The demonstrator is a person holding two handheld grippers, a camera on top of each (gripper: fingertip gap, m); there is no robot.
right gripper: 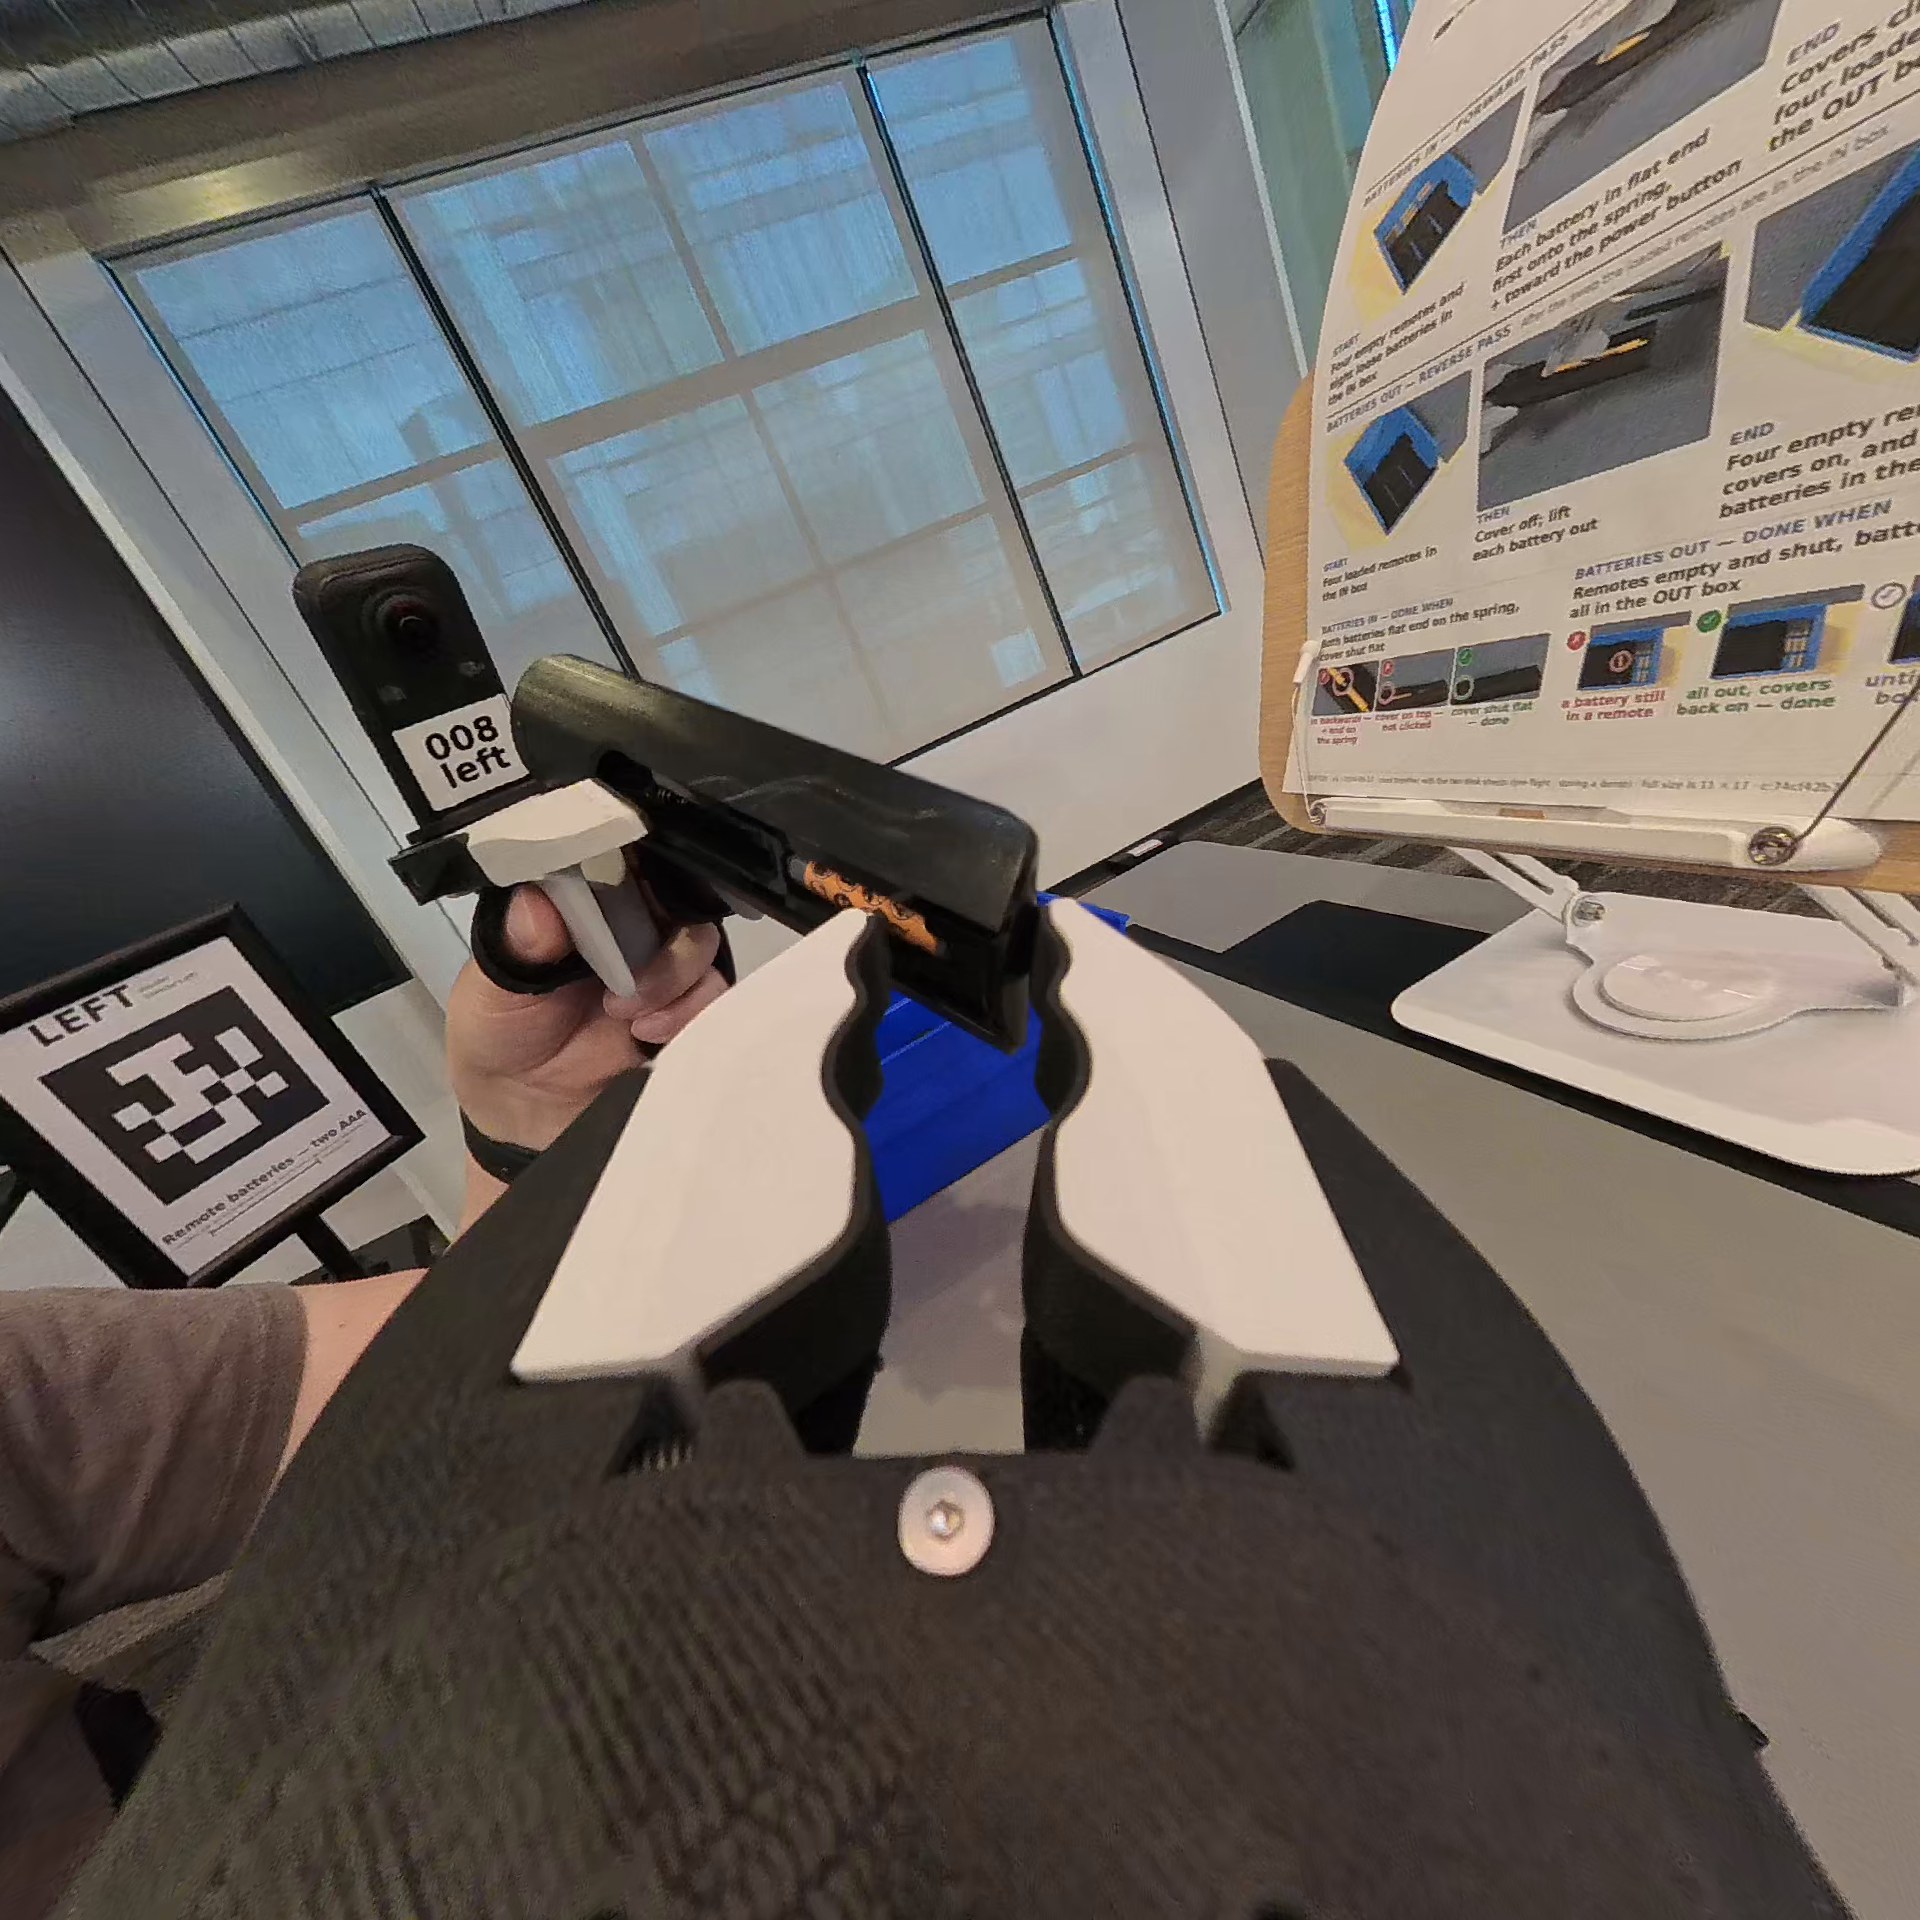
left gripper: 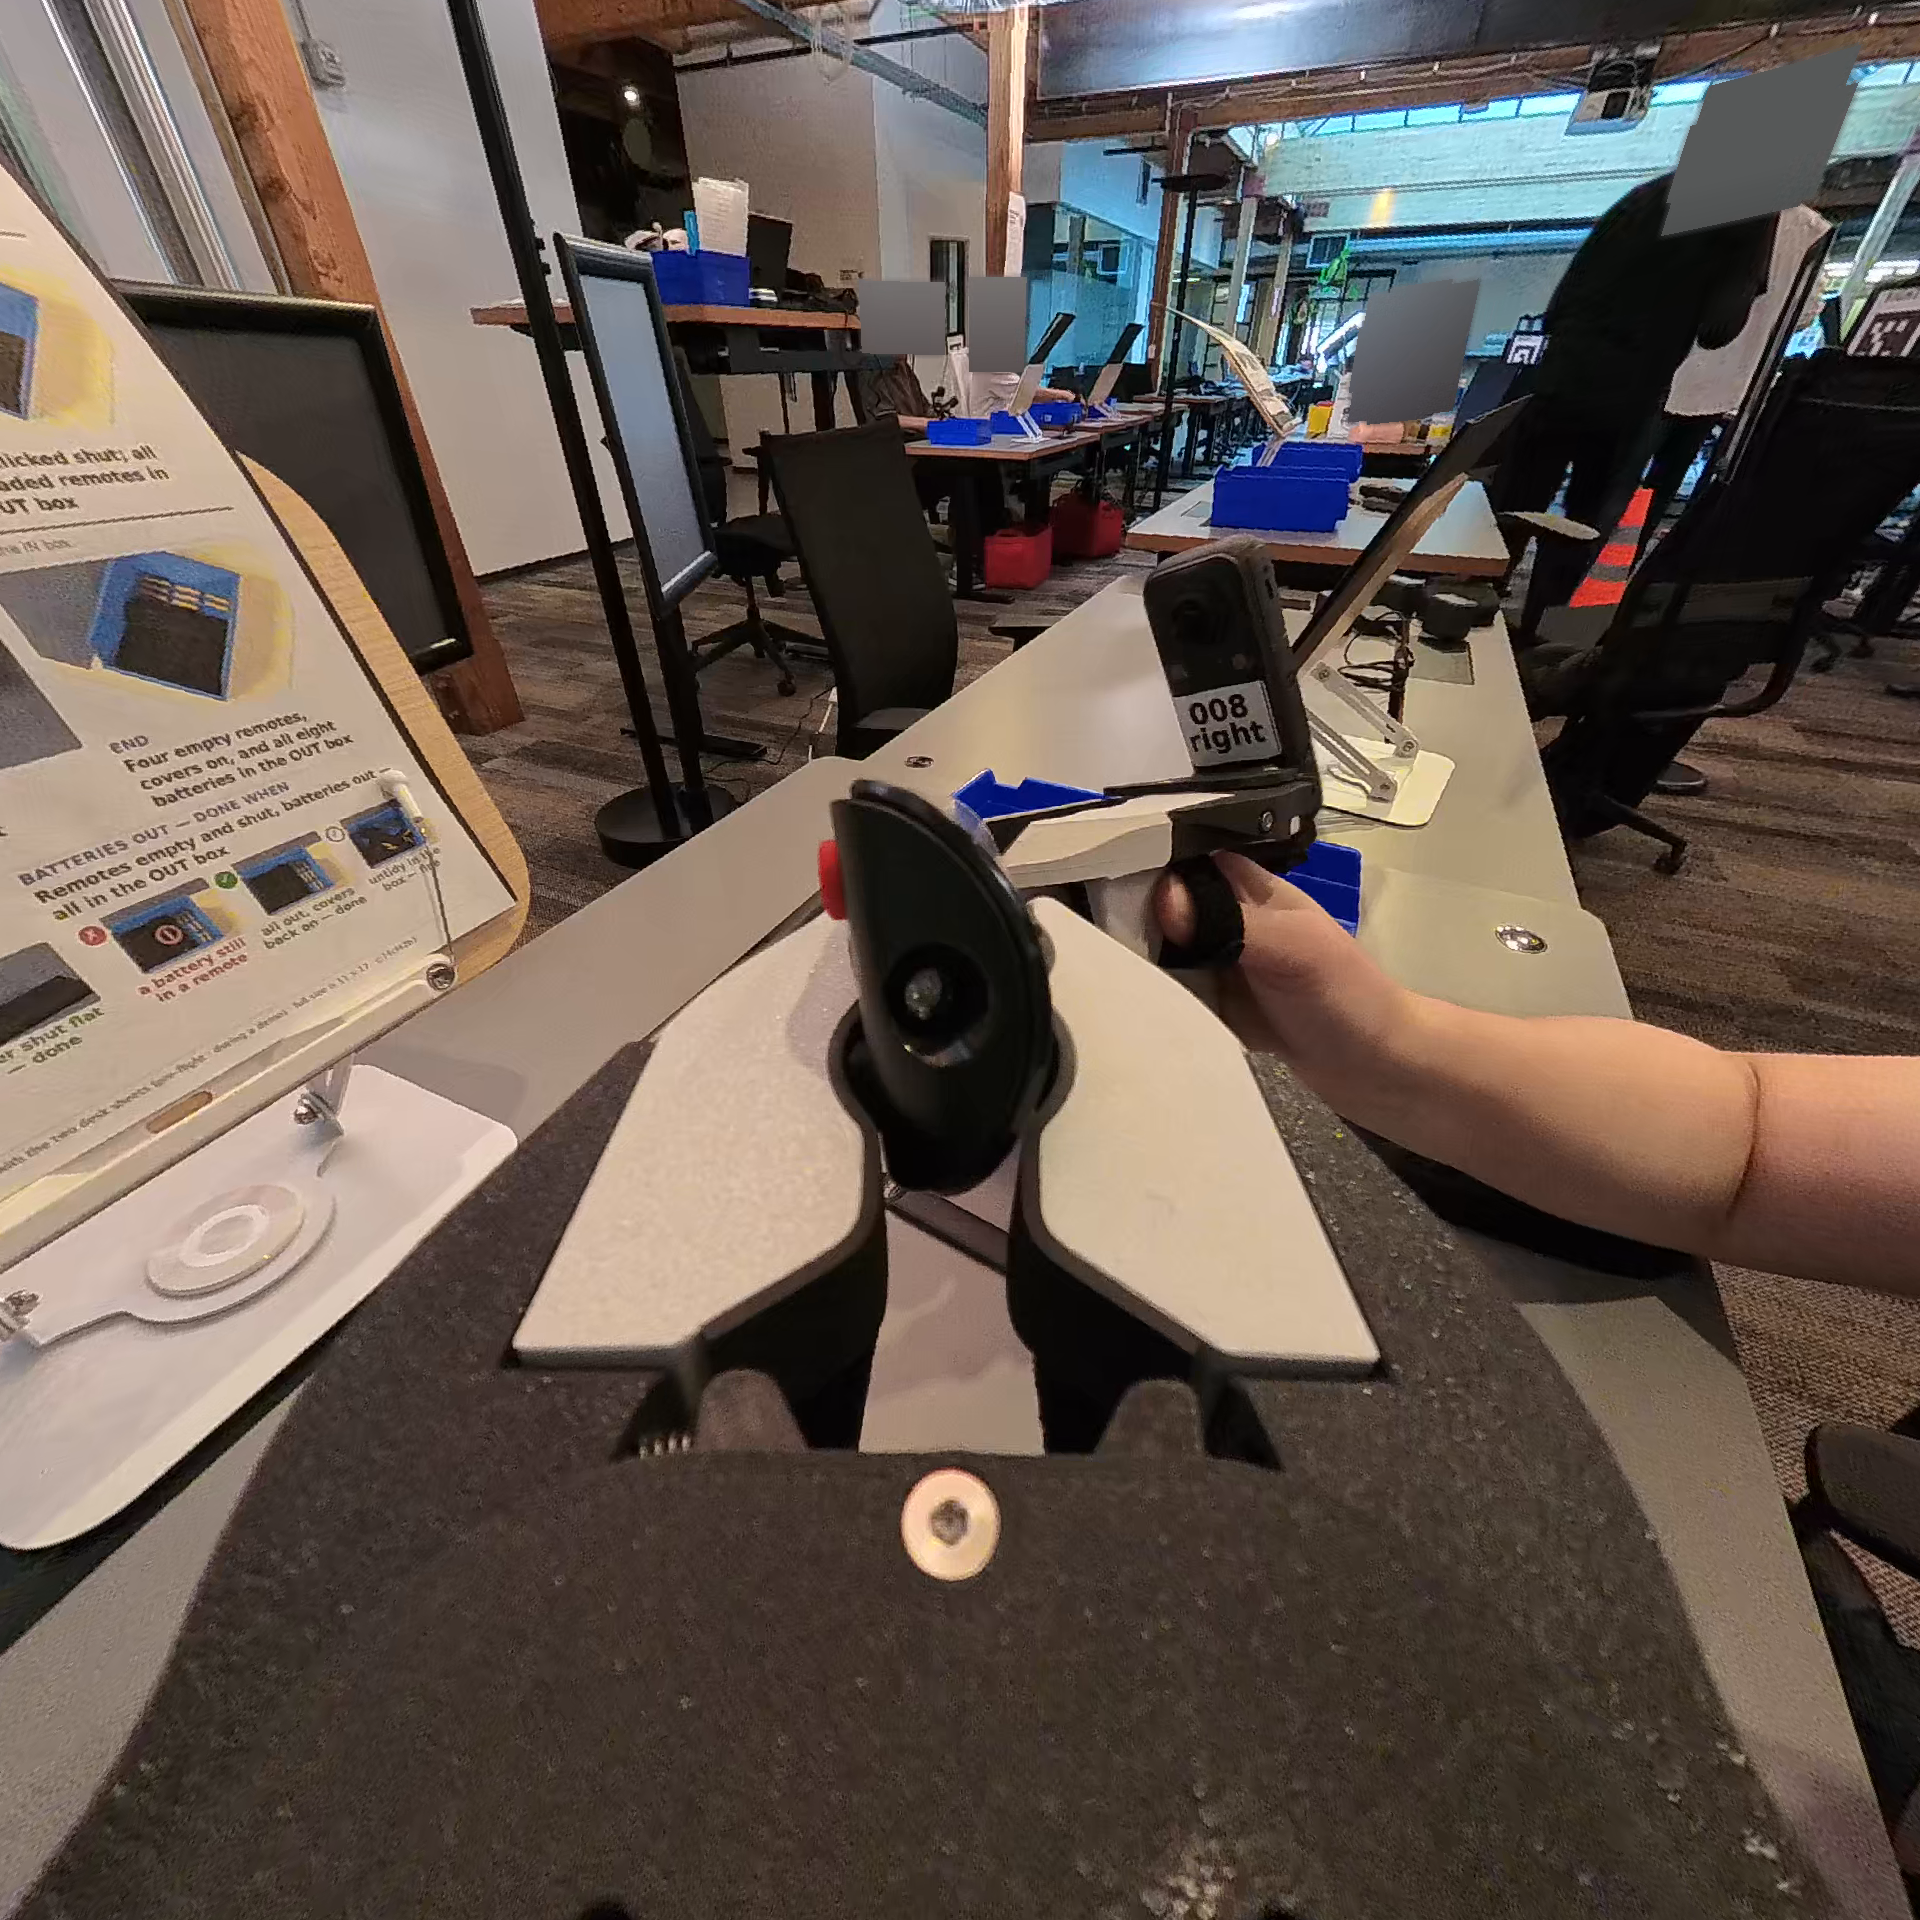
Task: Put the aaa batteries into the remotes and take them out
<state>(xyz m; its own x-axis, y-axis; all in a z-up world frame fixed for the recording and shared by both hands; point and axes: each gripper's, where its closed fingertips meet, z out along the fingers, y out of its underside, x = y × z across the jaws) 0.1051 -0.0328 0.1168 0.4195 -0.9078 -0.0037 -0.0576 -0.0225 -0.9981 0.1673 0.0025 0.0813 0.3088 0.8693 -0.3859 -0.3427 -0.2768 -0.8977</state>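
My left gripper (left gripper: pixel 940 930) is shut on a black remote (left gripper: pixel 935 1018) with a red button, seen end-on and held in the air above the grey table (left gripper: pixel 1091 686). In the right wrist view the remote (right gripper: pixel 790 800) runs from the left gripper (right gripper: pixel 613 826) to my right gripper (right gripper: pixel 956 920). Its battery bay is open and an orange-and-black AAA battery (right gripper: pixel 878 902) lies in it. The right jaws stand narrow around the remote's near end, and the left fingertip (right gripper: pixel 831 966) is right at the battery. The right gripper also shows in the left wrist view (left gripper: pixel 1003 836), reaching in from the right.
A blue bin (right gripper: pixel 935 1101) stands on the table under the remote, and it also shows in the left wrist view (left gripper: pixel 1325 883). An instruction sheet on a white stand (left gripper: pixel 208 727) (right gripper: pixel 1621 416) is close by on the table. A framed marker sign (right gripper: pixel 197 1091) stands at the left.
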